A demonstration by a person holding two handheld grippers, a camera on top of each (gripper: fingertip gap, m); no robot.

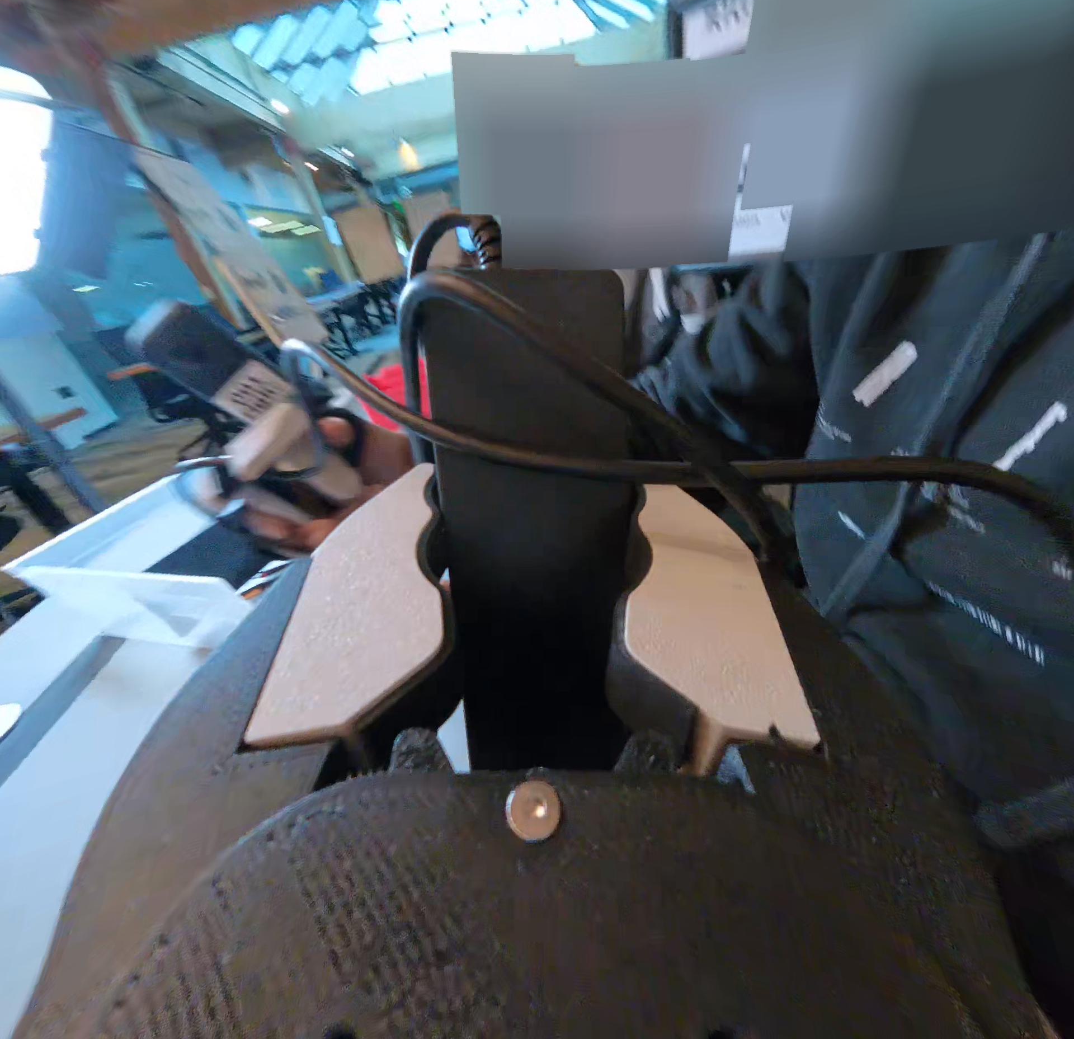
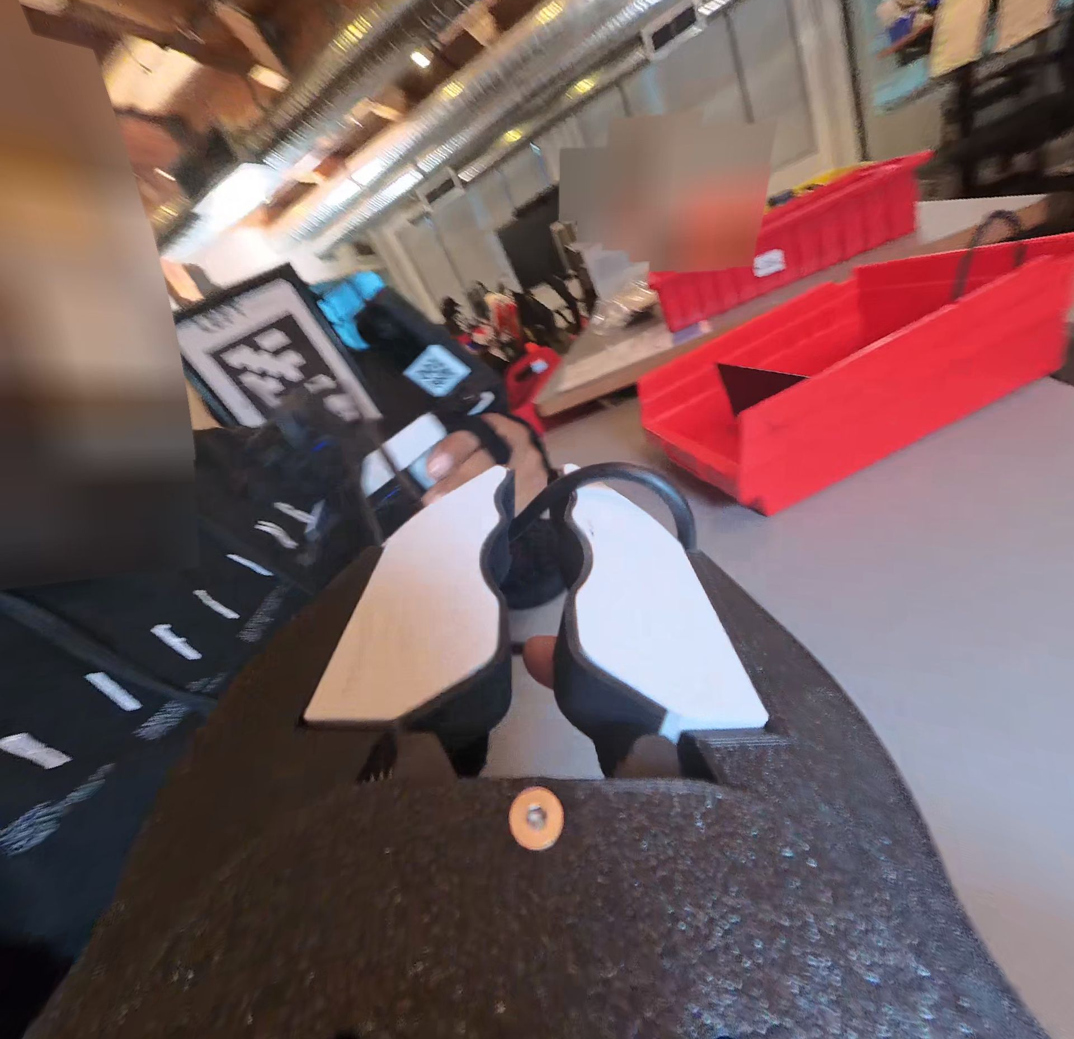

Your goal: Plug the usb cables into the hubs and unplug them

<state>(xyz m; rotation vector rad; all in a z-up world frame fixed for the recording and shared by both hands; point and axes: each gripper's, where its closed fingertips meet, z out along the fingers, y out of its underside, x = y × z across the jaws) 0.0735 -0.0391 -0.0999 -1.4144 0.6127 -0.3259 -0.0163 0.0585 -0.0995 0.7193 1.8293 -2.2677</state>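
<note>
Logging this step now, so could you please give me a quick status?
Left gripper shut on black hub. Right gripper shut on cable plug. Not yet mated; nothing between.

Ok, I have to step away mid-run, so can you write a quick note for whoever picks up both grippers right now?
Left gripper: shut on the black hub, held lengthwise between the fingers, lifted off the white table; its black cables loop across the hub.
Right gripper: shut on a black cable plug, the cable arching over the right finger, above the grey table.
Red bins sit behind, untouched.
Done: both pieces are in hand.
Left: the plug is not in the hub; bring them together, plug in, then unplug. Both views are blurred, so the port cannot be made out.
</note>
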